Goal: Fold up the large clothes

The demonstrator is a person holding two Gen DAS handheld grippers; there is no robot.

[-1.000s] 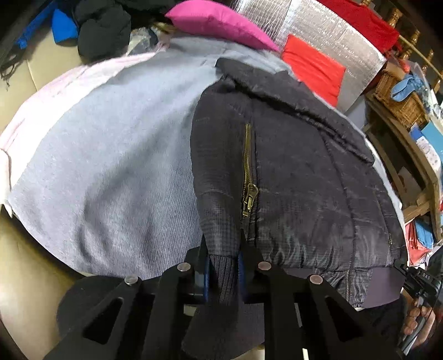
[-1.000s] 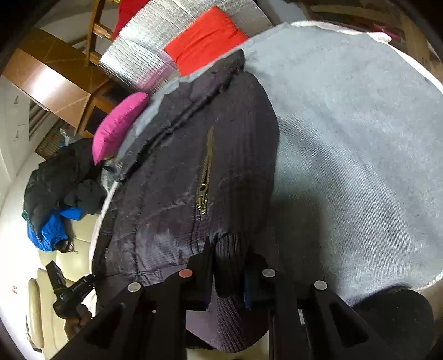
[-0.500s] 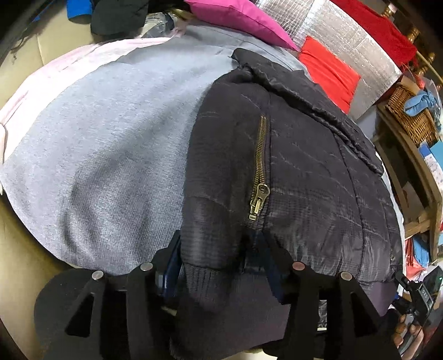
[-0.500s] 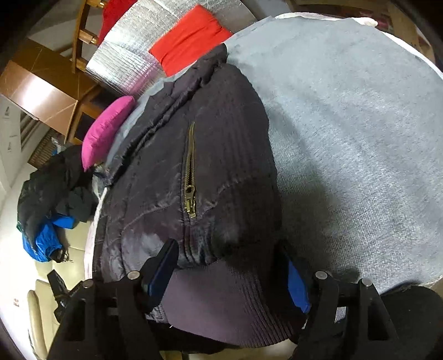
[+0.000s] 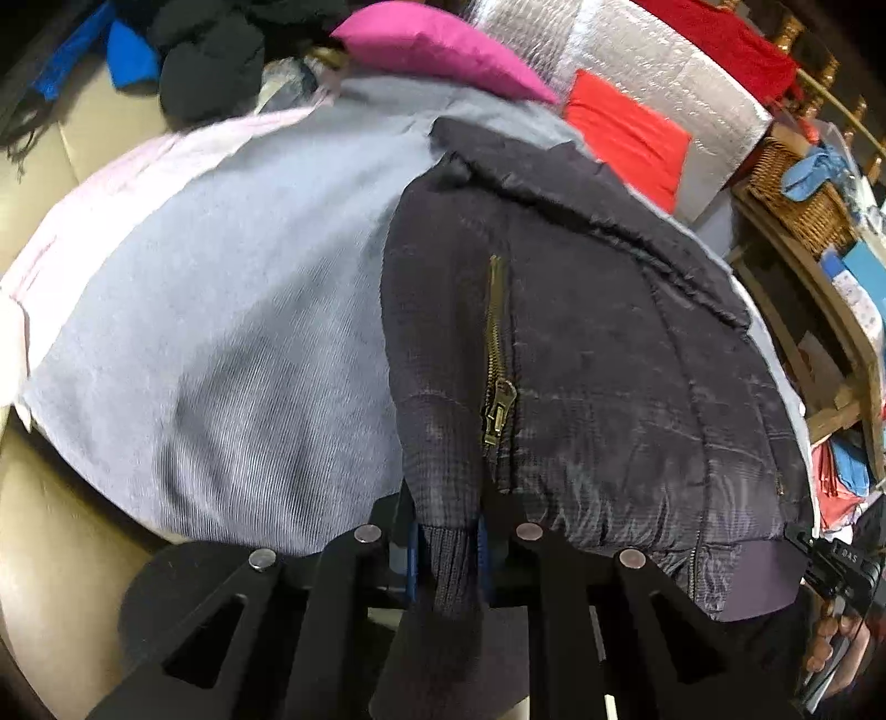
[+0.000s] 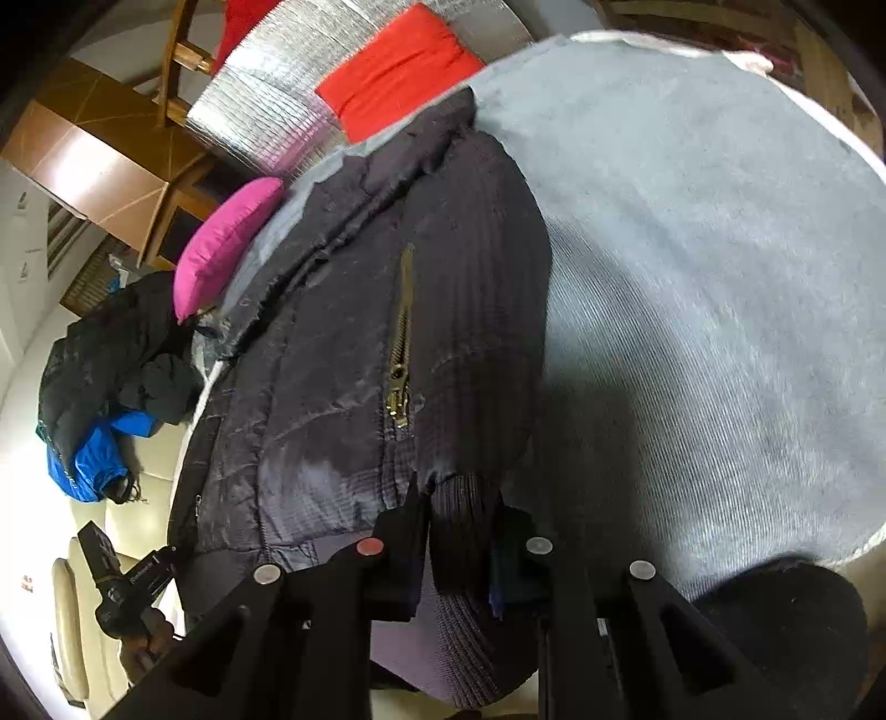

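Observation:
A dark quilted jacket (image 5: 609, 360) with a brass pocket zip (image 5: 495, 387) lies flat on a grey blanket (image 5: 221, 332). In the left wrist view my left gripper (image 5: 446, 548) is closing on the jacket's ribbed hem, and its blue pads press a fold of the knit. The right wrist view shows the same jacket (image 6: 332, 360) and another zip (image 6: 401, 354). My right gripper (image 6: 459, 548) is closing too, its jaws pinching the ribbed hem (image 6: 465, 637) at the jacket's other bottom corner. Both grips are at the near edge.
A pink cushion (image 5: 437, 50), a red cushion (image 5: 626, 133) and silver foil padding (image 5: 664, 72) lie beyond the jacket. Dark and blue clothes (image 6: 94, 387) are piled on the cream sofa. Wooden shelving with a wicker basket (image 5: 803, 188) stands to the right.
Both grippers were shut on the hem a second ago, stood wide open around it half a second ago, and now pinch the ribbed hem again.

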